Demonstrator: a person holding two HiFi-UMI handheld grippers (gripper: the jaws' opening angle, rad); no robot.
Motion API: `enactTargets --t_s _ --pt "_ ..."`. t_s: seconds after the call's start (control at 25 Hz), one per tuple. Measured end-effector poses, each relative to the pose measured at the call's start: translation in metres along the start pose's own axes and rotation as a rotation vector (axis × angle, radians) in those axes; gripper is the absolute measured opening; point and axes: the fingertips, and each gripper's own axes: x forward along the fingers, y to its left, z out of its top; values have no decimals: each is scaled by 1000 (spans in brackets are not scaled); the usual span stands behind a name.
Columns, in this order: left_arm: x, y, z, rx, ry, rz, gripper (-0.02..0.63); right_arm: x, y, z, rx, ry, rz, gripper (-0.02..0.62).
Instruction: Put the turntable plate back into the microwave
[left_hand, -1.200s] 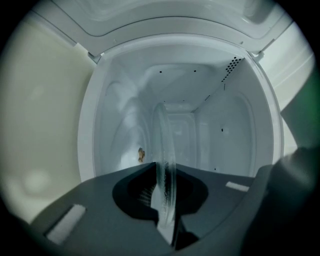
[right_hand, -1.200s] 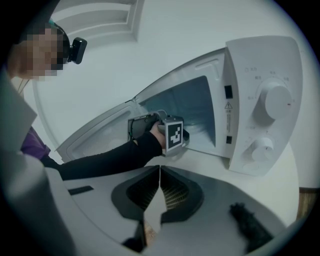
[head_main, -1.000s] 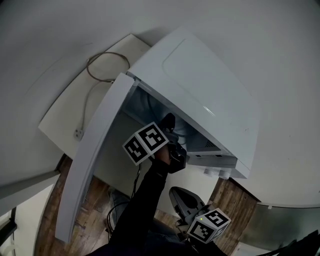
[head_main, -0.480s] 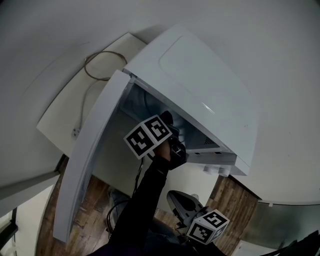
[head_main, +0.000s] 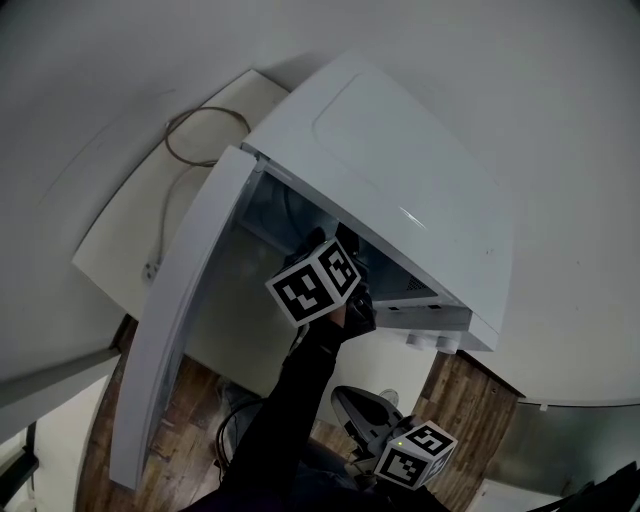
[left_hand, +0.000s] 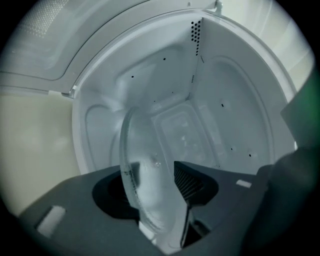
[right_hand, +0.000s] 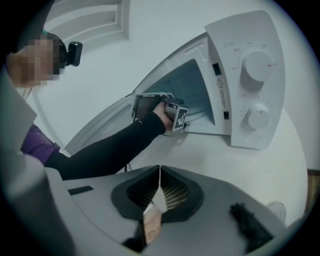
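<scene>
Print on the microwave panel, beside its dials, is unreadably small.

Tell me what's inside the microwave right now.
The glass turntable plate, its rim between the left tool's jaws, which have just been opening. The tool covers the cavity floor beneath it.

The white tabletop stands against a plain pale-grey wall. A brownish cable lies looped on the tabletop close to the wall, and its lead runs down to a small pale plug near the front edge. Below is a brown wood-plank floor with dark cords trailing across it. A grey panel shows at lower right. The light is dim and even.
</scene>
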Motion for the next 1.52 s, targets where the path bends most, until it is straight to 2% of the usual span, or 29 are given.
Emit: enactTargets --t_s 0.12,0.32,0.52,0.68,0.76,0.88,1.04,1.16,1.36,1.52 --pt "-1 1 -3 40 23 10 217 0 -2 -1 8 -3 0 14" --pt "1 1 -13 168 86 63 273 2 -3 -2 -72 8 -17 14" --pt "1 2 -23 290 188 107 293 3 -5 -2 -54 5 -12 14" --pt "2 7 -32 420 238 157 317 4 -8 -1 -48 1 -12 15" --pt "1 8 -34 455 254 181 328 4 -11 -1 -42 0 -16 14" --pt "1 9 -34 477 249 221 347 5 -13 -3 -37 2 -16 15" --pt "1 13 -36 546 238 282 356 6 -12 -2 -37 5 -9 14" --pt "3 14 -41 573 230 290 368 7 -13 1 -31 2 -9 14" --pt "1 11 -38 624 170 277 378 5 -19 1 -23 2 -19 15" --pt "0 13 -36 653 184 282 390 7 -21 0 -26 9 -18 14"
